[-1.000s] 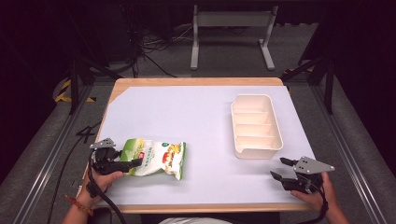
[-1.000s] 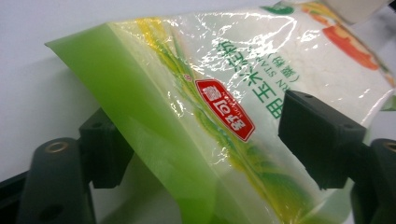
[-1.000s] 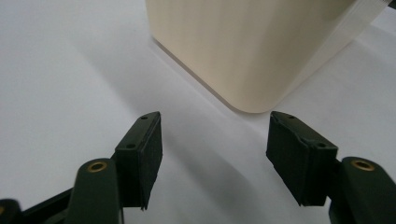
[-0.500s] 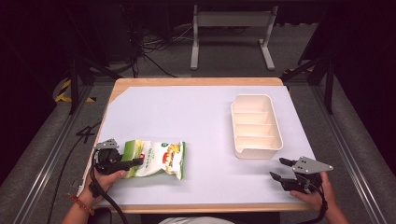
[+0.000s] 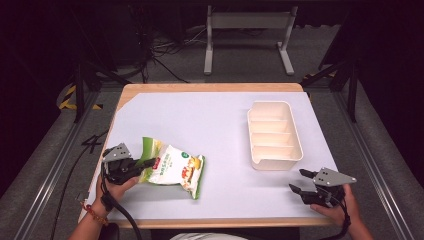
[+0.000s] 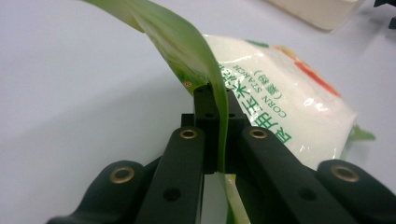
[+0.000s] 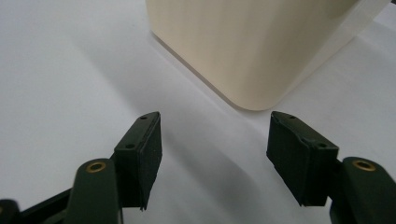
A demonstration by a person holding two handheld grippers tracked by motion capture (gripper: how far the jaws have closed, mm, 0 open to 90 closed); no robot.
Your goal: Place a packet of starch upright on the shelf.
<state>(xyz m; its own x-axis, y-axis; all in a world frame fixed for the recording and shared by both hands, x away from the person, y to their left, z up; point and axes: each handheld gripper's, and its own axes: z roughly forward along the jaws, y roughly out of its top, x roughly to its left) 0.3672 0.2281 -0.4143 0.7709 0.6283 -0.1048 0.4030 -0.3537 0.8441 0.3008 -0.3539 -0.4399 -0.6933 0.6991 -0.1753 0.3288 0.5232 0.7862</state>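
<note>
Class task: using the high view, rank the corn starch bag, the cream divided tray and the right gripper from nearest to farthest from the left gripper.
1. Corn starch bag: clamped by its edge in the left gripper, front left.
2. Cream divided tray: right of centre.
3. Right gripper: front right corner, jaws apart, empty.

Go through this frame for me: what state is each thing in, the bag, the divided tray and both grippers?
Corn starch bag: sealed, gripped end raised, far end on the table.
Left gripper: has just closed; shut on the bag's green edge.
Right gripper: jaws apart, nothing between them, facing the tray's corner.
Divided tray: upright on the table, compartments empty.
Table: covered by a white sheet.
</note>
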